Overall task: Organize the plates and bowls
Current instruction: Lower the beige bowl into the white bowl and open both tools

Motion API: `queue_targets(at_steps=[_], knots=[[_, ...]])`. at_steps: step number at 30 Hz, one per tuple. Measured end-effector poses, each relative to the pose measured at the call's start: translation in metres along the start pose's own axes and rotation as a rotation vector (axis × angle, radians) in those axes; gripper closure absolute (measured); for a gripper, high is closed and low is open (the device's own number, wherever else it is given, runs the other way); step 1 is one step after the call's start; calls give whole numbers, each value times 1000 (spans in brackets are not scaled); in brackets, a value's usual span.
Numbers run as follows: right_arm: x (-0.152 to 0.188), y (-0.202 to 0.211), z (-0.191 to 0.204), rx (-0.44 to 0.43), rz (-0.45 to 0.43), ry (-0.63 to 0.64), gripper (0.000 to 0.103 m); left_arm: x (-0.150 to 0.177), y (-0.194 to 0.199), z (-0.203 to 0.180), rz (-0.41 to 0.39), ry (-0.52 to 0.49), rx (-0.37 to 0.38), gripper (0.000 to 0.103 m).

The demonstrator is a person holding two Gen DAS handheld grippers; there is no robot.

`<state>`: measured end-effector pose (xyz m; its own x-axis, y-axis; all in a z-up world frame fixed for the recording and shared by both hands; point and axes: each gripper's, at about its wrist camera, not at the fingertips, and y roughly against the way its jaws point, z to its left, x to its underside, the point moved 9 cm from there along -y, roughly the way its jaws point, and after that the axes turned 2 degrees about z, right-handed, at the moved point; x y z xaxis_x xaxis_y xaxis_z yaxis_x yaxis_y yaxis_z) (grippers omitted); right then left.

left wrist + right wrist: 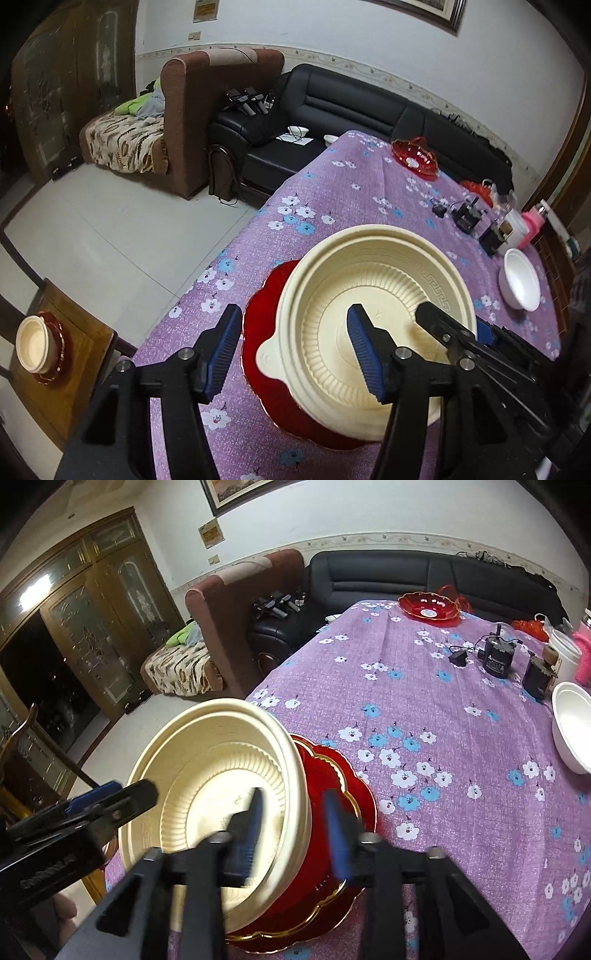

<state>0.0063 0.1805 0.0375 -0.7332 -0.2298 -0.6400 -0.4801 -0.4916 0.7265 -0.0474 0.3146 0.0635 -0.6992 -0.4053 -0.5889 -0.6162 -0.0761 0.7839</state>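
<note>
The cream bowl (pixel 373 317) sits on the red plate (pixel 258 332) near the front edge of the tabletop (pixel 351 192), which is covered with a purple flowered cloth. The left gripper (pixel 291 354) stands about half open, one of its fingers inside the bowl and the other outside, over the plate; the pads do not press the wall. The right gripper (pixel 295 834) is also about half open across the opposite side of the rim, and it holds nothing.

The step in hand seems to be letting go of the bowl on the plate. To do it well, both fingers pairs should draw back straight along their own line, without catching the rim, because the light bowl can tip or slide. A white bowl (pixel 572 727) and another red plate (pixel 428 605) wait farther away.
</note>
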Motion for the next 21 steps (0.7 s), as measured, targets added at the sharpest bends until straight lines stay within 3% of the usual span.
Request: queue_targets(at_steps=[12,16,21], knots=[[-15,35,-6,5,-151,-42,45,9,35,9,-77,56,77,33],[-13,61,-11,52,-220,-14,44,15,48,5,-108,46,78,23],[-2,104,-23,198,-370,55,18,26,67,-19,-160,-11,95,13]])
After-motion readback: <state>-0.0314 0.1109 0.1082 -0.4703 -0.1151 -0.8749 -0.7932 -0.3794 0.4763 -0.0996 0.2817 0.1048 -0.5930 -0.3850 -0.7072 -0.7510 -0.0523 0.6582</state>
